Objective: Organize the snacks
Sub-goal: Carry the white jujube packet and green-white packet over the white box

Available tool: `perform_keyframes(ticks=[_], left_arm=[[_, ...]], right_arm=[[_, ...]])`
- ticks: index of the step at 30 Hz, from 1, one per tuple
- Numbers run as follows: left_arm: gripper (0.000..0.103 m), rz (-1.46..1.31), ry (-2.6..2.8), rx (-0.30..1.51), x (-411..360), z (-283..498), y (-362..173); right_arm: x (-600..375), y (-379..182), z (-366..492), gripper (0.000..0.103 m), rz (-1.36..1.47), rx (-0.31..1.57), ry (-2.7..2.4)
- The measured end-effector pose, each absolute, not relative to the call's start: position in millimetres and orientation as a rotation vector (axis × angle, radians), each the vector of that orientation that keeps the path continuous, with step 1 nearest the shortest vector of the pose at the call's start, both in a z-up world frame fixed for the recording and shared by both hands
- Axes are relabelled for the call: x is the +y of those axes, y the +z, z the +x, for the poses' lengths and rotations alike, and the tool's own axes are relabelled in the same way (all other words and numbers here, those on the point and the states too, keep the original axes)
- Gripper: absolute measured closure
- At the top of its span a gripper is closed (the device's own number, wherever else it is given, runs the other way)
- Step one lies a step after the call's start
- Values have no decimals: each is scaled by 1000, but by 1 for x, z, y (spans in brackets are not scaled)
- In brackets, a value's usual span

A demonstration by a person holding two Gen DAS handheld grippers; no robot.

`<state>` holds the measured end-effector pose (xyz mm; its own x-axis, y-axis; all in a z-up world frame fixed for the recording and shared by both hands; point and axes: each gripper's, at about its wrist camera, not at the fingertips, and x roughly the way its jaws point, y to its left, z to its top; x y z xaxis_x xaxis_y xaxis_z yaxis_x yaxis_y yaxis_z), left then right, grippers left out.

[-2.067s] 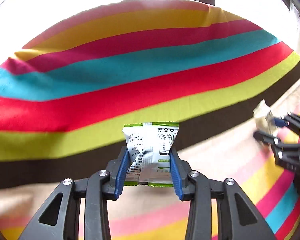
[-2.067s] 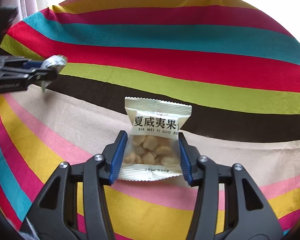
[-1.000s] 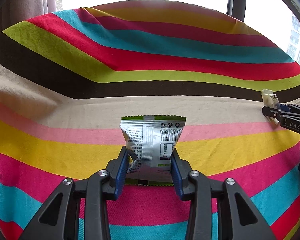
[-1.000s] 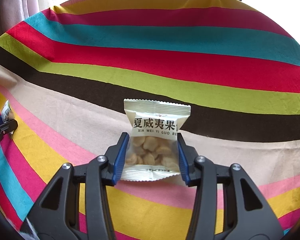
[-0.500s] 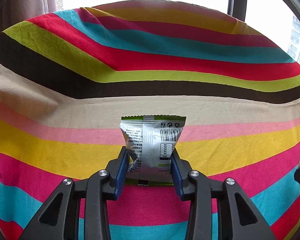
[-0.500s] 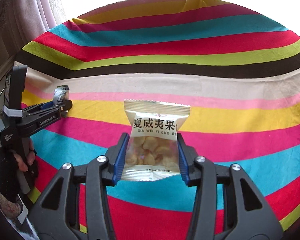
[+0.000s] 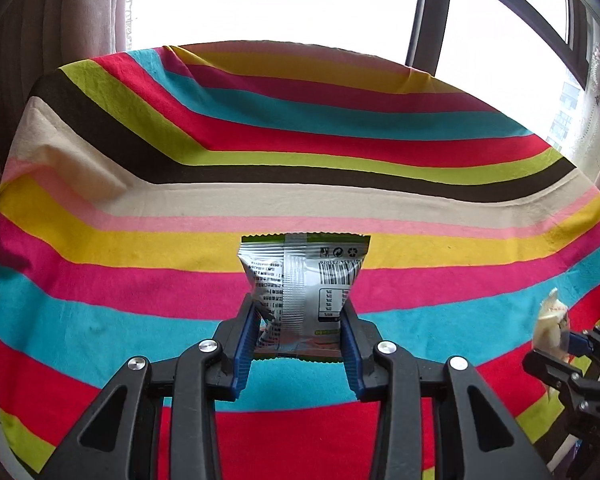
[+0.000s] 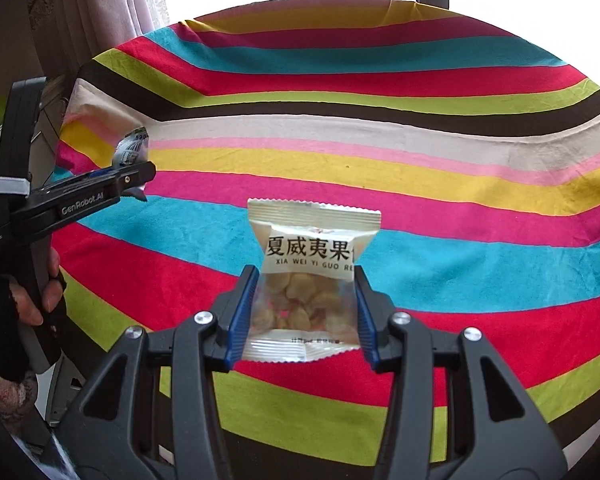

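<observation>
Striped cloth [image 7: 140,292] below; left fingers [image 7: 246,332] grasping silver packet [image 7: 300,280], right fingers [image 8: 242,312] nut packet [image 8: 308,280].

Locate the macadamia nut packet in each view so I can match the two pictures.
Left wrist view: the macadamia nut packet shows at the far right edge, below centre, held by the right gripper.
Right wrist view: the packet sits centre, clamped between the blue jaws.
Shared landmark: the striped tablecloth, spread under both grippers.
</observation>
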<state>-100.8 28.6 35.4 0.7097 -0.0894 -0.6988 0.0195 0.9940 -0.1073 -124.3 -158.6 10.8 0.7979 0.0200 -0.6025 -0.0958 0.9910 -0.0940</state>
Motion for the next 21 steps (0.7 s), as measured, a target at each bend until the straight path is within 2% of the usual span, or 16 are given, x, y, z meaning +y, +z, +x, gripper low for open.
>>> perform_keyframes(ticks=[6, 21], left_arm=[[64, -27, -137, 784, -5, -140, 36], [64, 142, -312, 763, -82, -179, 47]], right_arm=[[-165, 14, -150, 53, -150, 619, 60], [-234, 21, -221, 53, -38, 553, -24]])
